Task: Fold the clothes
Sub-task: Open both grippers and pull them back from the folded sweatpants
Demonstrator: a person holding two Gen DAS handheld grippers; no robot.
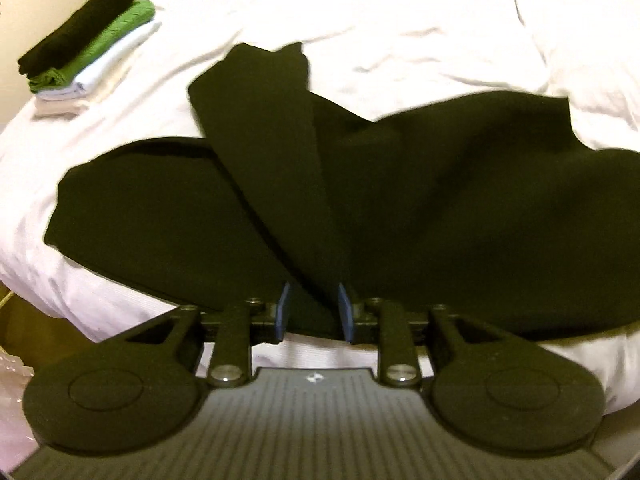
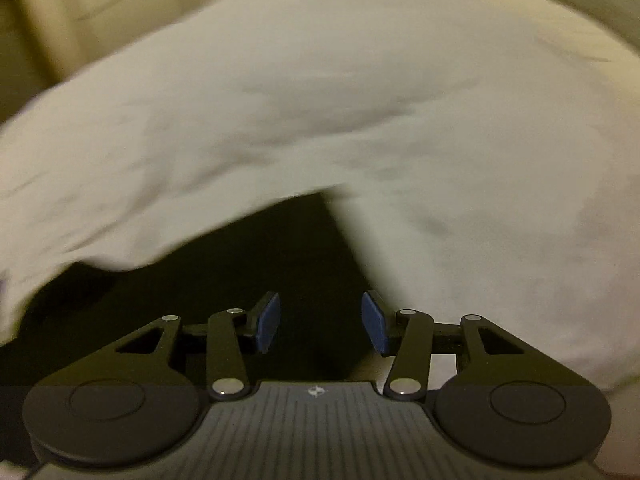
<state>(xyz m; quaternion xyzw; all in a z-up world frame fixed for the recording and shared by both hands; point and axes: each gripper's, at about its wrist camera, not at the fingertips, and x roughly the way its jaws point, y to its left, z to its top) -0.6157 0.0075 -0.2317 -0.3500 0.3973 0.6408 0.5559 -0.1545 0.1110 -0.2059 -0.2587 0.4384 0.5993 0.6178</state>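
Observation:
A black garment point(image 1: 440, 200) lies spread on the white bed sheet point(image 1: 360, 20), with a long folded strip point(image 1: 272, 152) laid up across its middle. My left gripper point(image 1: 314, 312) is low over the near end of that strip. Its blue pads point(image 1: 283, 312) stand a little apart with the black cloth between them, not pinching it, so it is open. In the right wrist view a corner of the black garment point(image 2: 240, 264) lies on the sheet point(image 2: 360, 100). My right gripper point(image 2: 320, 322) hovers open over that corner with nothing held.
A stack of folded clothes point(image 1: 88, 40), black on green on pale blue and white, sits at the far left of the bed. Beyond it are a cream wall and the bed's left edge. The right wrist view is blurred.

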